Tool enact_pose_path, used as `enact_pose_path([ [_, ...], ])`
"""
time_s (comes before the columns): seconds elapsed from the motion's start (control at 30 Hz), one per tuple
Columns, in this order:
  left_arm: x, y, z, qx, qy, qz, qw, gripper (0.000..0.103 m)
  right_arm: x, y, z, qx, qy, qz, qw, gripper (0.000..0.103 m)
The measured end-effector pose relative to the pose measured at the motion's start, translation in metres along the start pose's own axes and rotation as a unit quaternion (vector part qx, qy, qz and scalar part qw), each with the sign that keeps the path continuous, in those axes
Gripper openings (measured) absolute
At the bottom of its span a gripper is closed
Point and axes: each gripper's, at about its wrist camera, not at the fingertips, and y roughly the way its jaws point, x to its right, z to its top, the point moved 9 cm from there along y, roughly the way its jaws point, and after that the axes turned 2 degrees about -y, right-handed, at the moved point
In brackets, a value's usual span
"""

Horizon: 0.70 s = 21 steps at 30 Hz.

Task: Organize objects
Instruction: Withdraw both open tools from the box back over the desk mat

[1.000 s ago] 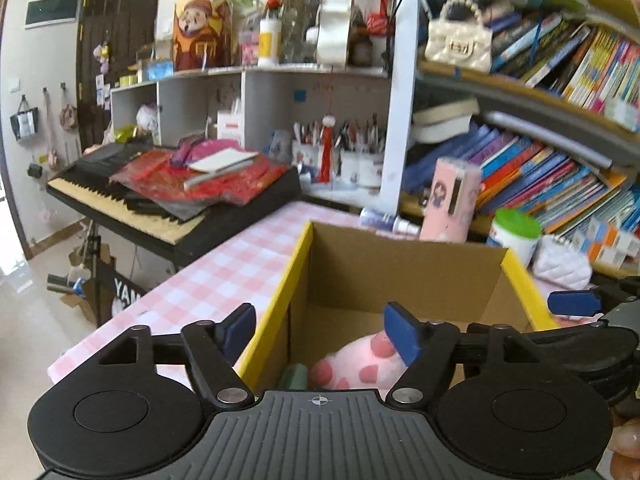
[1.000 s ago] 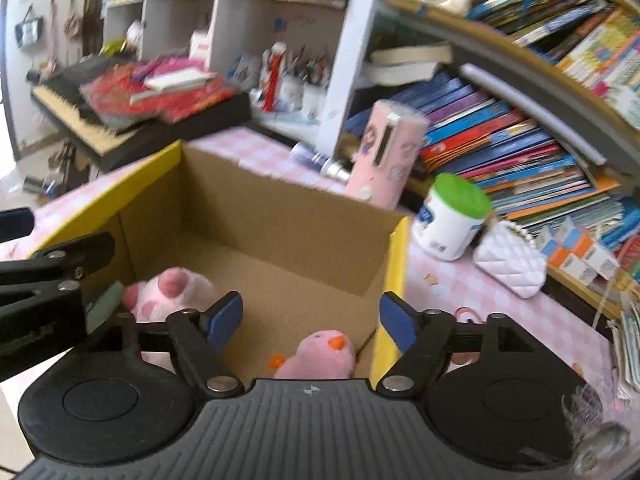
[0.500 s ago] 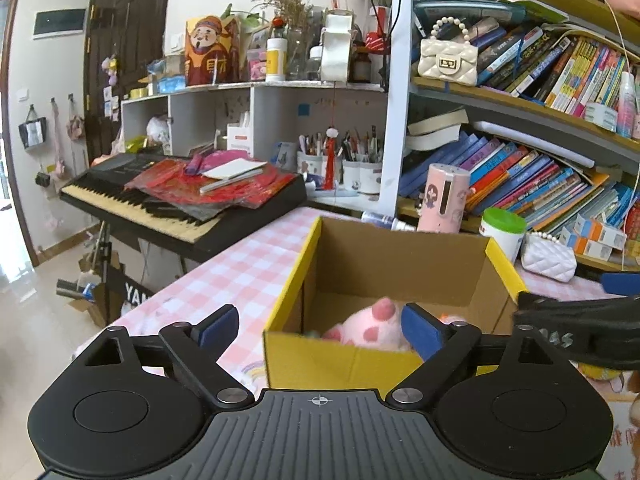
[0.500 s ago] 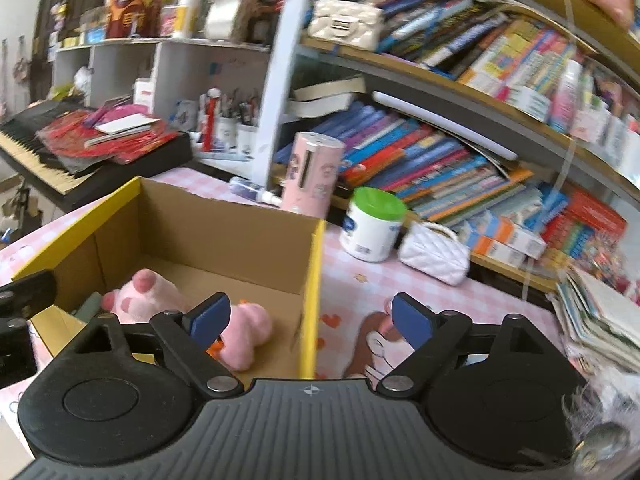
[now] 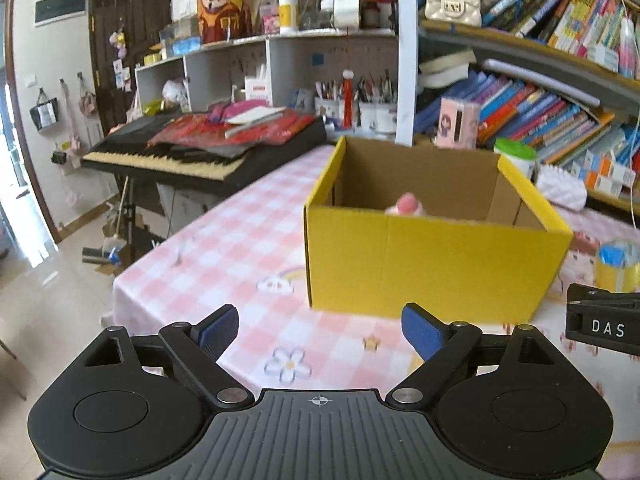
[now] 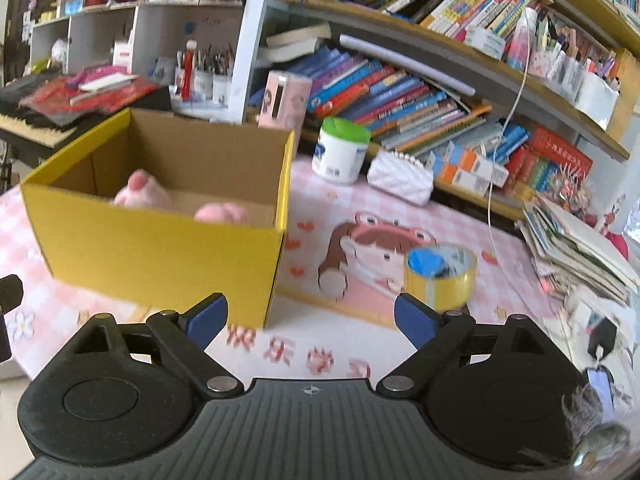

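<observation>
While both tongs hang over the near edge of the table [image 5: 248,240], nothing sits between their blue pads. The left tongs [image 5: 318,328], at the bottom of the left view, are spread wide and empty. The right tongs [image 6: 310,320], at the bottom of the right view, are still opening, and they are empty too.

Just past the right tongs, in the lower right of that view, a roll of yellow tape [image 6: 440,276] stands on the pink cloth. It looks like the next loose thing to put away, though that is only my guess. To grab it well, the right tongs should come down with one pad on each side of the roll, squeeze its round wall and lift it straight up.

Farther back, in the middle of the left view, sits the yellow box [image 5: 428,264] with its top open. Two pink soft toys [image 6: 142,196] already lie inside, near its left side. The tape should go over the near wall and down into the bare right part of the box, so it does not squash the toys.

Behind the box stand a white jar with a green lid [image 6: 340,152] and a small white purse [image 6: 400,176]. They may need tidying later.
</observation>
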Motion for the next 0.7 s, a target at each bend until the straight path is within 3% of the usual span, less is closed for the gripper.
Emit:
enact_pose_path([
  [0.37,0.013,-0.021,-0.038,-0.04,0.047,0.006,0.9981,0.091,0.0,-0.024,-0.042,-0.043,0.005,-0.045,0.998,0.1],
  [0.7,0.023,-0.043,-0.051,-0.034,0.077,-0.014,0.9963,0.097,-0.004,-0.051,-0.066,-0.046,0.003,-0.051,0.998,0.103],
])
